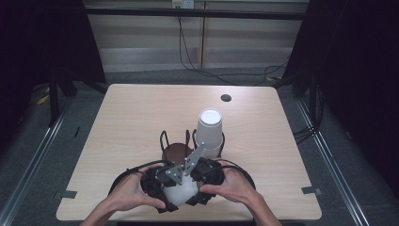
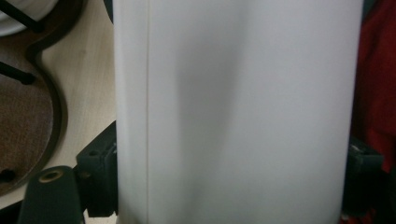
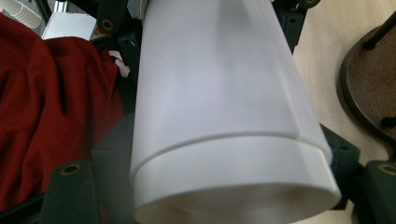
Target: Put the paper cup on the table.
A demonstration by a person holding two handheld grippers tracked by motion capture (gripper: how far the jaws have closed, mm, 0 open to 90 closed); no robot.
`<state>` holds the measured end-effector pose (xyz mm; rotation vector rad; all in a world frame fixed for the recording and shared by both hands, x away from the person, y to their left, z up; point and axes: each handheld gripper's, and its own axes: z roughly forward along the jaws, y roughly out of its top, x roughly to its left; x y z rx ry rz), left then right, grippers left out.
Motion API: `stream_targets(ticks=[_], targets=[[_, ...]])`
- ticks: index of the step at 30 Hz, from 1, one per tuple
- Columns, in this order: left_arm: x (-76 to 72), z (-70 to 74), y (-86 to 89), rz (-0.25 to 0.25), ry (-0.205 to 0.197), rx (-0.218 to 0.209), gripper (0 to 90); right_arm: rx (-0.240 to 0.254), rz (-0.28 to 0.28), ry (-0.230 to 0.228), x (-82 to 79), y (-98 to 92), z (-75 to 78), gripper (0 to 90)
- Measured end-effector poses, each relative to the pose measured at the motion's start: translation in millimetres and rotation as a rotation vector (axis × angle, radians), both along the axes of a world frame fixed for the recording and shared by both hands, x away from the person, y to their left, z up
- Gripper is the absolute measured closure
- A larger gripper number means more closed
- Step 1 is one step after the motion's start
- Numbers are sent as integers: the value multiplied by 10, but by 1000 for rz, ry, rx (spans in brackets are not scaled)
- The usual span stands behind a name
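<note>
While bearing all the rest, table (image 1: 141,108): lying pale and wooden, showing a dark round hole near the far edge.
Rack (image 1: 176,151): sitting mid-table, showing a brown round base and black wire loops.
Stack (image 1: 209,127): standing upside down on the right side of the rack, leaning slightly.
Hands: left hand (image 1: 129,190) and right hand (image 1: 233,186) closing in from both sides near the front edge, each wrapping a gripper.
Cups (image 1: 181,190): lying roughly level between the two grippers, near the table's front edge and just in front of the rack; two white ones, nesting one inside the other, with the wide end facing the right gripper's camera.
Right gripper (image 3: 224,158): clamping the cups' wide end, pads pressing on either side.
Left gripper (image 2: 231,168): flanking the cups' wall; cannot tell whether gripping or loose.
Red cloth (image 3: 51,102): bunching behind the cups.
</note>
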<state>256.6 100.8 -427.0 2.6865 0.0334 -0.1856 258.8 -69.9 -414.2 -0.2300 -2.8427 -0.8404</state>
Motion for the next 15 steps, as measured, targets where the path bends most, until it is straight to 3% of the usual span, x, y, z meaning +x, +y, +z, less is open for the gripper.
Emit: stream_targets(ticks=[6,15], targets=[[-6,0,-6,6,-23,-17,151,7,-8,12,11,-16,1,247],[34,-6,57,45,-24,-56,142,18,-27,11,23,-29,4,250]])
